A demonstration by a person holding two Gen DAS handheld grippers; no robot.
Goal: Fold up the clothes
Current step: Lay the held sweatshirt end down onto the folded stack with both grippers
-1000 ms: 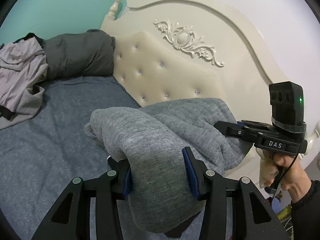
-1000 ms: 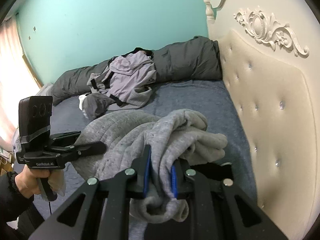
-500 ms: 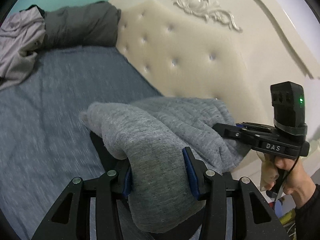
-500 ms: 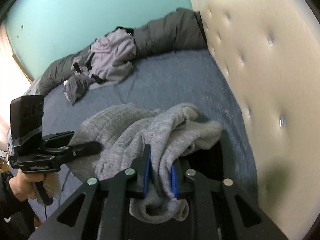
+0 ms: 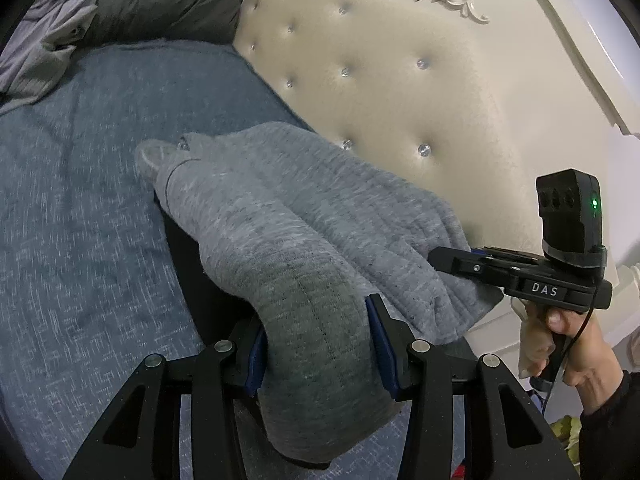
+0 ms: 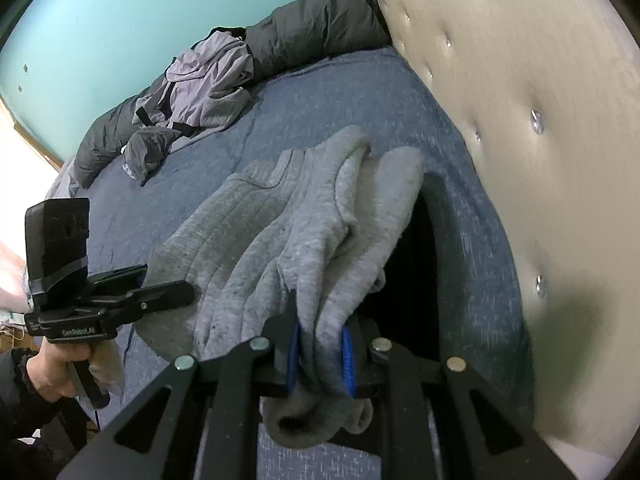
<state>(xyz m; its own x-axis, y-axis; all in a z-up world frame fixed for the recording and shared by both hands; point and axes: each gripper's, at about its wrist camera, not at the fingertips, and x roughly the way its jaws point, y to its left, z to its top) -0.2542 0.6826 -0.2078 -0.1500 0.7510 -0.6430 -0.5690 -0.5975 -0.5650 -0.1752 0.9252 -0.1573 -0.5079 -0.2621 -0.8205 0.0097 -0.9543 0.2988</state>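
Note:
A grey knit sweater (image 5: 280, 216) hangs bunched between my two grippers, above the blue bedspread (image 5: 80, 200) and close to the cream tufted headboard (image 5: 400, 80). My left gripper (image 5: 316, 340) is shut on a thick fold of it. My right gripper (image 6: 320, 354) is shut on another bunched edge of the sweater (image 6: 280, 224). The right gripper also shows in the left wrist view (image 5: 460, 260), at the sweater's right side. The left gripper shows in the right wrist view (image 6: 168, 288), at its left side.
A heap of lilac and grey clothes (image 6: 204, 80) lies at the far side of the bed. A dark grey rolled duvet (image 6: 320, 28) runs along the teal wall (image 6: 140, 12). The headboard (image 6: 540, 120) stands close on the right.
Both grippers have tipped downward and moved toward the bedspread with the sweater. The sweater now spreads out lower and flatter between them. The headboard fills more of both views.

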